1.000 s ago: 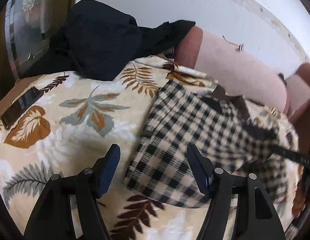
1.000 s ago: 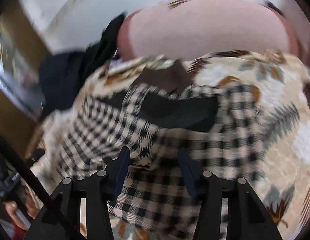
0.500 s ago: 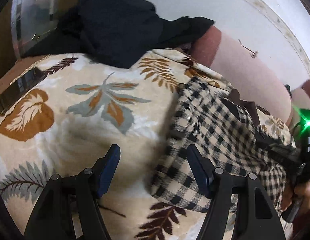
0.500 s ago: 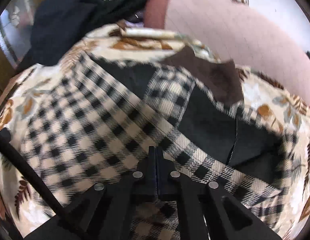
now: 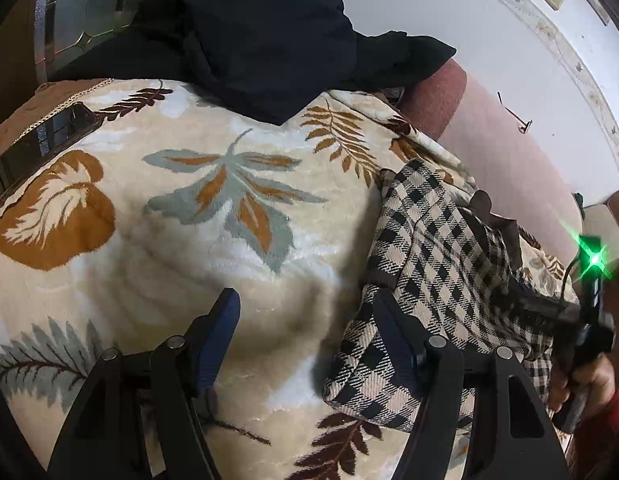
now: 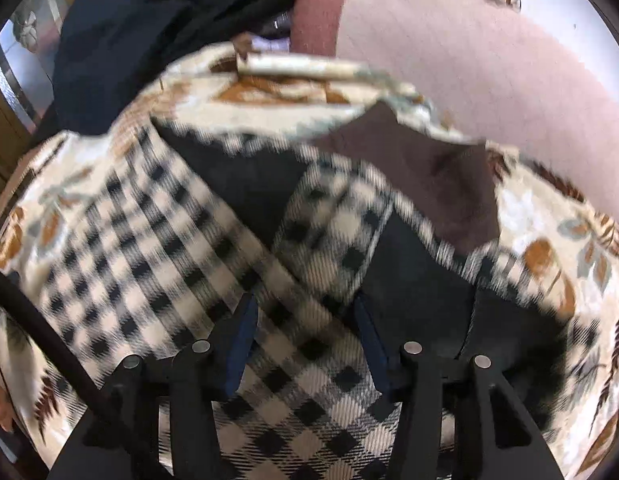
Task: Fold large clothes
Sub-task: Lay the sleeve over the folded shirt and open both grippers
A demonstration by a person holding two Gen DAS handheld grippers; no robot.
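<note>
- Phone (image 5: 37, 148) at far left edge of leaf blanket (image 5: 169, 248); black clothes (image 5: 261, 40) heaped at back, untouched.
- Left gripper (image 5: 305, 336) spread wide, holding nothing, over bare blanket just left of shirt.
- Plaid shirt (image 5: 437, 280) bunched on right side of blanket, near pink sofa back (image 5: 509, 152); partly folded, lining and brown collar showing.
- Right gripper (image 6: 303, 340) parted, above shirt (image 6: 181, 272), gripping nothing.
- Progress, judged: early to middle; edges uneven, more folds left, black heap likely still to do.
- No containers in view.
</note>
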